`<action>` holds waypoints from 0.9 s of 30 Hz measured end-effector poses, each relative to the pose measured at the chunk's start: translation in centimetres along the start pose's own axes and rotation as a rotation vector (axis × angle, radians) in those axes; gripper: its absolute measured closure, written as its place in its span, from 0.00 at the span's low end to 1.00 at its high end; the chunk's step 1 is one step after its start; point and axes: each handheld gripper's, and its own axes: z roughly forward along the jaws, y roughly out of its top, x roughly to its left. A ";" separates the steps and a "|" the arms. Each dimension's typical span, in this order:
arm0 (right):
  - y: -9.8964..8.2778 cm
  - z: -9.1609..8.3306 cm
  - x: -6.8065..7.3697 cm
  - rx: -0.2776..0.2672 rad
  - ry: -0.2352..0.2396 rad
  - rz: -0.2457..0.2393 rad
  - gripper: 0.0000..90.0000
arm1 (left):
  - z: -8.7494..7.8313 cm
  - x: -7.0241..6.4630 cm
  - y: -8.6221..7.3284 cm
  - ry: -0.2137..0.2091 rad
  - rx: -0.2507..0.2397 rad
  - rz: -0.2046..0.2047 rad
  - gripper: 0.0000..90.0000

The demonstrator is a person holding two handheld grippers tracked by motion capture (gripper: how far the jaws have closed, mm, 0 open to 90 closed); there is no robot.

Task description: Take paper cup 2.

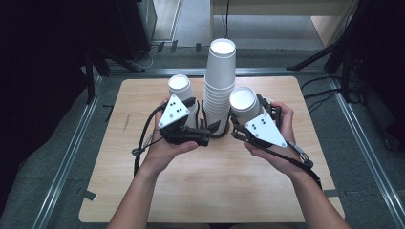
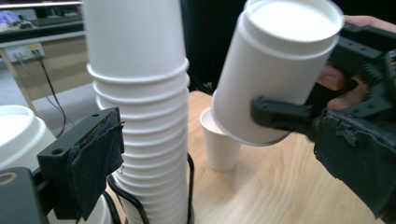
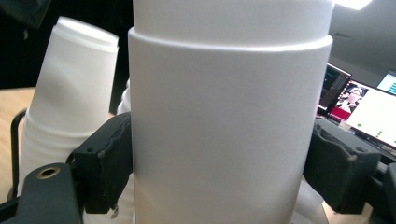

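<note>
Two claws each clamping a white cup [image 1: 243, 102], tall cup stack [image 1: 219, 81] between, wooden table [image 1: 215, 186], grey floor [image 1: 62, 143].

You find no readable text, label or number anywhere here. The lit monitor [image 3: 369, 116] at the right edge of the right gripper view is too blurred to read.

- Tall cup stack [image 1: 220, 81] stands mid-counter [image 1: 210, 191].
- Left claw [image 1: 188, 125] grips an upside-down white cup [image 1: 181, 90].
- Right claw [image 1: 248, 119] clamps another cup [image 1: 244, 102].
</note>
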 end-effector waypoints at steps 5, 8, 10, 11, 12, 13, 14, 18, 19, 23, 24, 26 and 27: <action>-1.4 -0.1 1.0 0.021 0.008 -0.028 0.19 | 0.2 -0.6 -1.2 -0.017 0.024 -0.001 0.02; -2.2 -0.2 1.5 0.028 0.009 -0.031 0.19 | 0.3 -0.8 -2.0 -0.016 0.035 -0.007 0.02; -2.7 -0.4 1.7 0.033 0.012 -0.033 0.19 | 0.3 -0.8 -2.5 -0.015 0.042 -0.013 0.02; -2.9 -0.4 1.8 0.033 0.013 -0.035 0.19 | 0.2 -0.8 -2.8 -0.015 0.044 -0.017 0.02; -3.2 -0.5 1.9 0.034 0.014 -0.035 0.19 | 0.2 -0.8 -3.1 -0.011 0.049 -0.019 0.02; -3.4 -0.5 2.1 0.035 0.014 -0.033 0.19 | 0.2 -0.7 -3.4 -0.013 0.054 -0.031 0.02; -3.7 -0.6 2.2 0.034 0.019 -0.033 0.19 | 0.2 -0.7 -3.7 -0.015 0.055 -0.038 0.02; -4.6 -0.8 2.8 0.040 0.016 -0.064 0.19 | 0.0 -0.7 -4.7 -0.018 0.074 -0.048 0.02; -4.9 -0.8 3.0 0.042 0.015 -0.076 0.19 | 0.0 -0.7 -4.9 -0.018 0.079 -0.048 0.02; -5.7 -0.8 4.0 0.046 0.015 -0.127 0.19 | 0.0 -0.8 -6.0 -0.016 0.098 -0.052 0.02; -5.8 -0.9 4.2 0.046 0.015 -0.139 0.19 | 0.1 -0.8 -6.2 -0.018 0.105 -0.053 0.02; -6.1 -0.9 4.6 0.049 0.016 -0.151 0.19 | 0.2 -1.0 -6.6 -0.022 0.120 -0.047 0.02; -6.3 -1.0 4.8 0.048 0.015 -0.155 0.19 | 0.2 -1.1 -6.8 -0.024 0.121 -0.046 0.02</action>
